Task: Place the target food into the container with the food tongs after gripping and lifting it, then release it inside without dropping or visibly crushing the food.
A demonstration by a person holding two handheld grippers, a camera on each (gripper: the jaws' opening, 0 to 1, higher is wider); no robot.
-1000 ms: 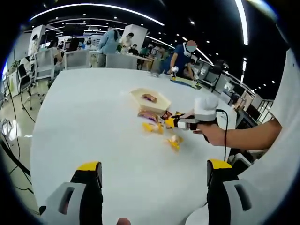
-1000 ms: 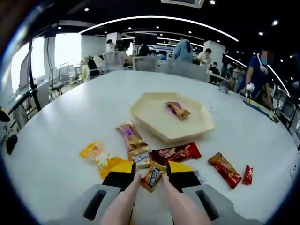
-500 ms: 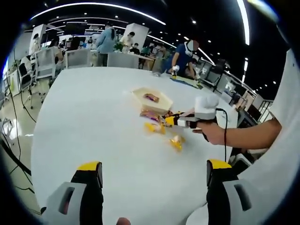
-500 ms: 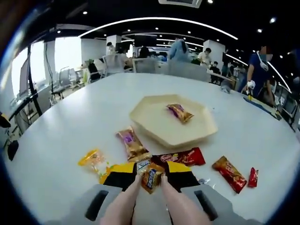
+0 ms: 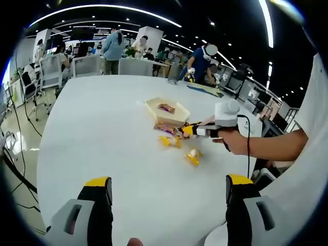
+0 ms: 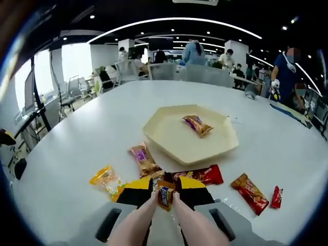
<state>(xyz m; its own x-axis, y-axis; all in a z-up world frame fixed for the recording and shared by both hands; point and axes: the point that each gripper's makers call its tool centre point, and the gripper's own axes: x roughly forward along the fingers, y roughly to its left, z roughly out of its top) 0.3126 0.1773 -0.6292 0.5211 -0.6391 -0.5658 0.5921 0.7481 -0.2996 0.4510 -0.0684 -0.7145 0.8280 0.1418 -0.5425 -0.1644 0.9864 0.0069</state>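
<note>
The right gripper (image 6: 165, 195) pinches a small orange-wrapped snack (image 6: 165, 195) between the tips of a pair of pale food tongs (image 6: 154, 218), its yellow-tipped fingers (image 6: 134, 192) clenched on the tong arms, with the snack raised just above the white counter (image 6: 72, 154). In the left gripper view, the left gripper (image 5: 169, 192) hovers over a bare stretch of the same counter, its fingers (image 5: 97, 195) spread wide and released, grasping nothing.

Just beyond the held snack in the right gripper view, a red wrapper (image 6: 200, 175) lies flat. A brown-gold bar (image 6: 143, 160) rests to its left, pointing toward the tray. A yellow packet (image 6: 105, 178) sits further left, near the gripper's fingers. To the right, an orange-red bar (image 6: 249, 192) lies beside a small red packet (image 6: 277, 197), the two just apart.

Past them stands a cream hexagonal tray (image 6: 169, 138), the container, holding a single purple-and-gold snack (image 6: 198, 124) toward its far side.

Seen from the left gripper view, the right gripper (image 5: 200, 130) reaches in from the right, held in a person's hand (image 5: 236, 141) over the scatter of wrappers, with the tray (image 5: 154, 106) just behind it and another yellow packet (image 5: 193, 156) lying apart, nearer the camera.

In the background of both views, people stand and sit among desks and chairs under strip lighting in an open office.
</note>
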